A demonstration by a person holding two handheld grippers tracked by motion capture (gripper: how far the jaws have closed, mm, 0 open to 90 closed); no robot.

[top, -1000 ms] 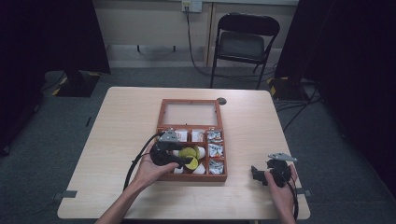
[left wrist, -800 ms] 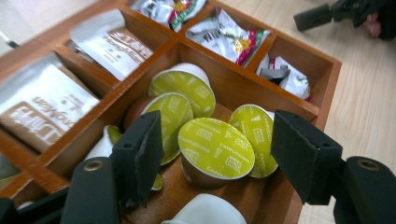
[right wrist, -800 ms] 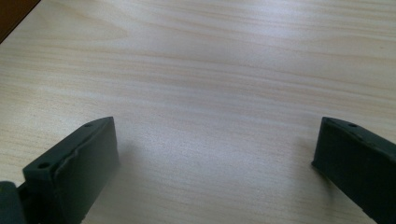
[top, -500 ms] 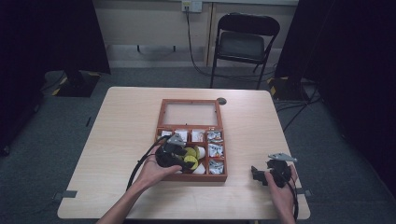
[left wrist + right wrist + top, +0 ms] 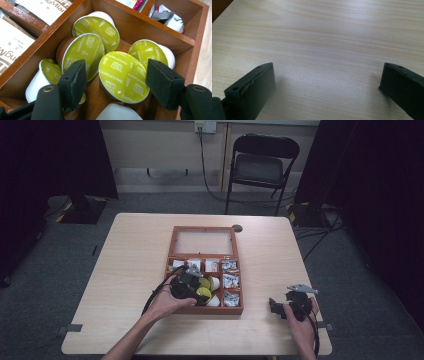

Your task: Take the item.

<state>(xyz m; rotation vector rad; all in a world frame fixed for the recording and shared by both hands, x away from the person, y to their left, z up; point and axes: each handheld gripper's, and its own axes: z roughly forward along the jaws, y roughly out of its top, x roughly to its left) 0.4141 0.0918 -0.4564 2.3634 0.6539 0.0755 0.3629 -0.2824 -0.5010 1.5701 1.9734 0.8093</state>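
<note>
A wooden compartment box (image 5: 171, 265) lies mid-table with its glazed lid (image 5: 202, 241) folded back. My left gripper (image 5: 192, 289) dips into the front middle compartment, which holds several green-lidded cappuccino capsules (image 5: 90, 53). One capsule (image 5: 123, 76) sits between the jaws of the left gripper (image 5: 116, 72). The jaws have just been opening, and a gap shows beside the left pad. My right gripper (image 5: 276, 307) rests on bare tabletop to the right of the box. In its own view the right gripper (image 5: 327, 75) stands open over plain wood with nothing between the jaws.
Other compartments hold paper sachets (image 5: 15, 47) and small wrapped packets (image 5: 230, 281). A dark round spot (image 5: 237, 228) marks the table behind the box. A folding chair (image 5: 260, 167) stands beyond the far edge. The table's front edge lies just behind both hands.
The left hand has edged forward and lower into the capsule compartment. The right hand has kept still.
</note>
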